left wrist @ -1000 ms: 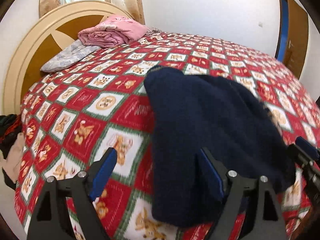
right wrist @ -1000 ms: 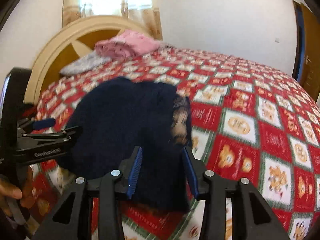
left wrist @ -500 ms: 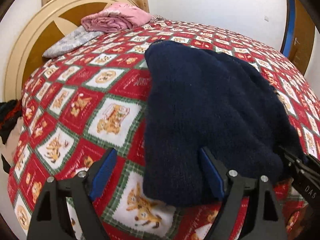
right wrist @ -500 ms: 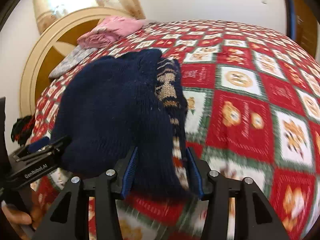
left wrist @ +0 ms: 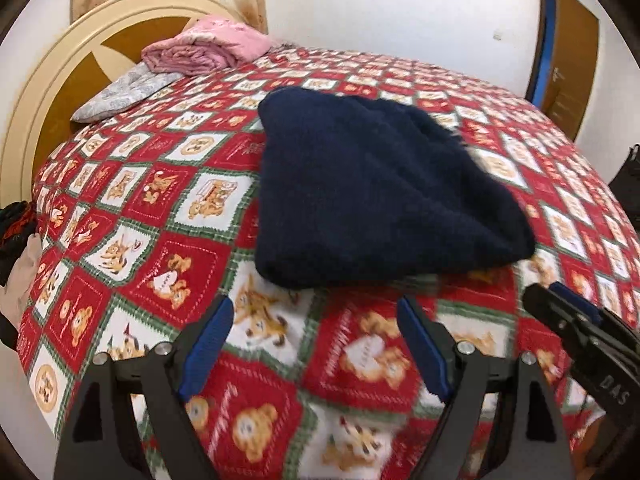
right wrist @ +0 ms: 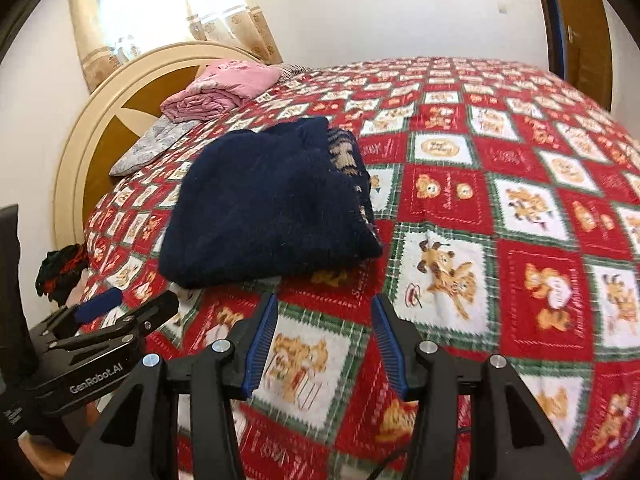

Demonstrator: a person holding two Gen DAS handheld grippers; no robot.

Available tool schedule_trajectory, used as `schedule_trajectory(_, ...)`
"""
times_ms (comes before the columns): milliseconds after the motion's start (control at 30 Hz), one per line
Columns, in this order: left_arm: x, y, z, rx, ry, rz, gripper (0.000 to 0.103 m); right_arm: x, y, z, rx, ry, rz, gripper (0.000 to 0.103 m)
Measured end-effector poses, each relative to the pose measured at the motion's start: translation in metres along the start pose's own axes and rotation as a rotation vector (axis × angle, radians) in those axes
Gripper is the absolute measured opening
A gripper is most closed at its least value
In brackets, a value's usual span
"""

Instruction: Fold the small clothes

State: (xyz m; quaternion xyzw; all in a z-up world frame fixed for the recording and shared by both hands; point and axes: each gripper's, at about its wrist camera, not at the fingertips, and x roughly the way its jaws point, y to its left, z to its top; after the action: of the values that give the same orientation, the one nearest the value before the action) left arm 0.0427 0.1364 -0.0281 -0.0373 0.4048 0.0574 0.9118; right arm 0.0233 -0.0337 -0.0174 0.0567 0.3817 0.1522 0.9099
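A folded navy knit sweater lies on the red checked bedspread. A patterned inner layer shows at its right edge in the right wrist view. My left gripper stands wide open just short of the sweater's near edge, with only bedspread between its fingers. My right gripper is also short of the sweater; its jaws are opening and nothing is between them. Each gripper shows in the other's view: the right one at the sweater's right, the left one at its left.
A folded pink blanket and a grey pillow lie by the cream headboard. Dark clothes hang off the bed's left side. A brown door stands at the far right.
Both grippers have drawn back from the sweater, which lay between their jaws before and now rests on the bed ahead of them. The right jaws stand a little wider.
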Motion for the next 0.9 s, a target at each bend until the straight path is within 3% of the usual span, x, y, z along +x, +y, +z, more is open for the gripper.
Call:
schedule_trajectory(133, -0.029, -0.006, -0.004, 0.016, -0.057, -0.020, 0.097, -0.025, 0.000, -0.005, -0.009, 0.016, -0.065, 0.051)
schedule_trajectory(200, -0.040, -0.009, -0.006, 0.029, -0.073, -0.020, 0.101, -0.038, -0.003, -0.006, 0.002, 0.035, -0.098, 0.065)
schedule_trajectory(267, -0.048, -0.015, -0.009, 0.035, -0.071, -0.022, 0.103, -0.049, -0.006, -0.008, 0.006, 0.037, -0.122, 0.072)
schedule_trajectory(400, -0.052, -0.029, -0.011, 0.039, -0.012, -0.071, 0.103, -0.073, -0.013, -0.010, 0.013, 0.001, -0.144, 0.072)
schedule_trajectory(567, -0.066, -0.047, -0.019, 0.076, 0.006, -0.044, 0.103, -0.089, -0.017, -0.007, 0.047, 0.016, -0.149, 0.072)
schedule_trajectory(733, -0.104, -0.046, -0.010, 0.068, -0.127, 0.072, 0.103, -0.105, -0.006, 0.005, 0.067, 0.049, -0.076, 0.072)
schedule_trajectory(800, -0.126, -0.043, -0.005, 0.073, -0.214, 0.103, 0.103, -0.123, 0.006, 0.013, 0.033, -0.004, -0.076, 0.072)
schedule_trajectory(900, -0.148, -0.037, -0.001, 0.064, -0.299, 0.115, 0.103, -0.149, 0.022, 0.022, -0.012, -0.102, -0.145, 0.072)
